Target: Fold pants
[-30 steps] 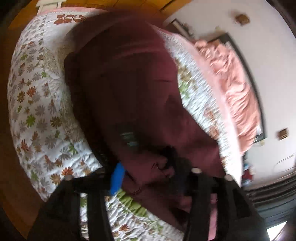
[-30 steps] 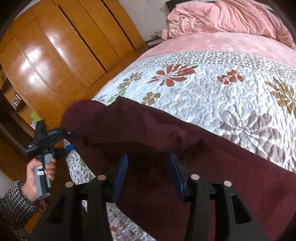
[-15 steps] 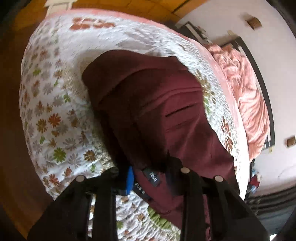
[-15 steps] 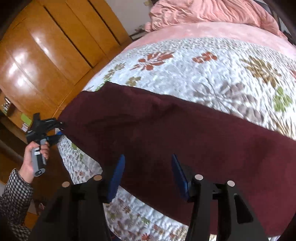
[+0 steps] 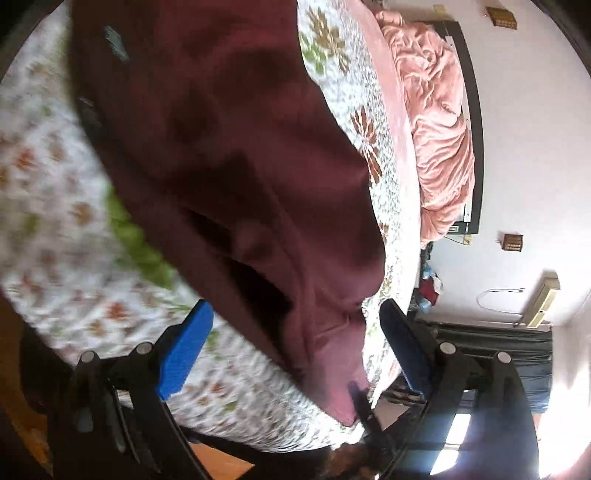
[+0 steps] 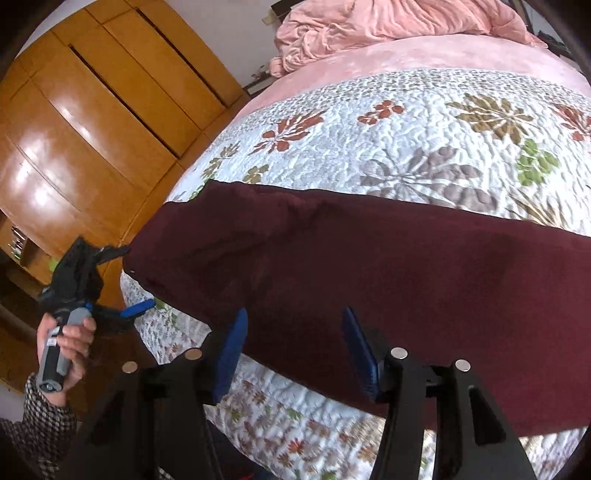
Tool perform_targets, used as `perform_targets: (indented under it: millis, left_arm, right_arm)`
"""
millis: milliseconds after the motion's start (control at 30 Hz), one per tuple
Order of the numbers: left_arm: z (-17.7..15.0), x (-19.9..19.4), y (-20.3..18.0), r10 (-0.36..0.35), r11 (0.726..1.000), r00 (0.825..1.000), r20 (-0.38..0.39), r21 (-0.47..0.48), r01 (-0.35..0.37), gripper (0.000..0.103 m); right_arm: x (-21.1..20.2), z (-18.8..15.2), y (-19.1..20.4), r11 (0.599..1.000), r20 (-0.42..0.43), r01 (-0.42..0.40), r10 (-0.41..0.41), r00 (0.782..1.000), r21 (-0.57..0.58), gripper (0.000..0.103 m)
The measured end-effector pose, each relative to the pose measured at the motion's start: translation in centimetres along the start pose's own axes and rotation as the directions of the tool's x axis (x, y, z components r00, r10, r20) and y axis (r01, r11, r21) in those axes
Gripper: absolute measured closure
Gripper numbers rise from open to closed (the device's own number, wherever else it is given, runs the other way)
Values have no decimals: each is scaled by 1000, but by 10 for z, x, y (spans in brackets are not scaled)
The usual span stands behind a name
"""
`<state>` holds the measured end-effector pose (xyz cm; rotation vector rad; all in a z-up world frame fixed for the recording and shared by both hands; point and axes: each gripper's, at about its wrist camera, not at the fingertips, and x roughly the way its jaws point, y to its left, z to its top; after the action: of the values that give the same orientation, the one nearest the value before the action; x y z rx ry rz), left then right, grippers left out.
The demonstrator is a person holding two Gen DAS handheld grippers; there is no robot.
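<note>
- Right wrist view: the maroon pants [image 6: 369,266] lie as one long band across the floral quilt [image 6: 424,122], running from 9 o'clock to 3 o'clock near the bed's front edge.
- Judge the lengthwise fold as done: the legs appear stacked. Crosswise folds remain, since the band is full length.
- Your right gripper [image 6: 295,343] hovers over the band's near edge at 6 o'clock. Its jaws are parted and opening slightly. Fabric shows between the pads, but they do not press on it.
- Your left gripper [image 5: 295,332] has its jaws opening wide. The end of the pants lies between the blue pads, untouched by either.
- Your left hand [image 6: 70,343] sits at 8 o'clock in the right wrist view, just off the band's end.
- The pink duvet [image 6: 388,26] at 12 o'clock is well apart.
</note>
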<state>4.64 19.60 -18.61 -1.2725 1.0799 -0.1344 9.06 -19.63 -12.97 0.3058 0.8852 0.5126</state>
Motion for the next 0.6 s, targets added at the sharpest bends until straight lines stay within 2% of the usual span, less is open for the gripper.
perform_targets:
  millis: [67,100,133,167,200,233,267,300,433,533,567,600]
  left_arm:
    - [0,17,0,10,1000,1000,-20,-23,-10,13]
    - [-2,23,2,15,999,1000,-21,-35,-16,16]
    - [-1,28,4,19,999,1000,-17,-41,-19,27]
    - [-2,32,4,28,999,999,-18,-43,-29,55]
    - [0,41,7,53,998,998,-35,-44,-55,72]
    - [-1,47,10,75,996,996,-49,-48,-77,76]
    - [-1,53,9,104,994,993,-47,-42,-106,89]
    - [-2,46,11,127,991,991,-39,-25,-128,94]
    - [-9,42,14,174,984,985,0,31,-174,94]
    - [-13,46,1,218,971,976,22,99,-219,92]
    - [-16,46,-4,213,969,977,23,121,-214,84]
    - [-19,45,-8,200,971,980,21,129,-201,72]
  right_arm:
    - [-7,-5,-6,1000,6,9,-9,1000,14,46]
    - [-10,-7,-9,1000,10,16,-16,1000,23,45]
    - [-13,-9,-13,999,15,24,-24,1000,33,45]
    - [-19,-11,-19,998,23,31,-33,999,49,45]
    - [-23,-12,-24,997,30,38,-40,999,62,45]
    - [-29,-14,-30,996,41,49,-52,998,78,45]
    - [-34,-15,-35,994,50,57,-61,997,92,45]
    - [-42,-16,-42,992,64,64,-71,995,109,45]
    - [-74,-16,-73,974,114,127,-150,982,189,43]
    - [-101,-17,-103,942,133,177,-222,966,286,41]
    - [-109,-18,-113,932,136,181,-233,963,313,41]
    - [-119,-21,-124,919,141,189,-250,958,346,40]
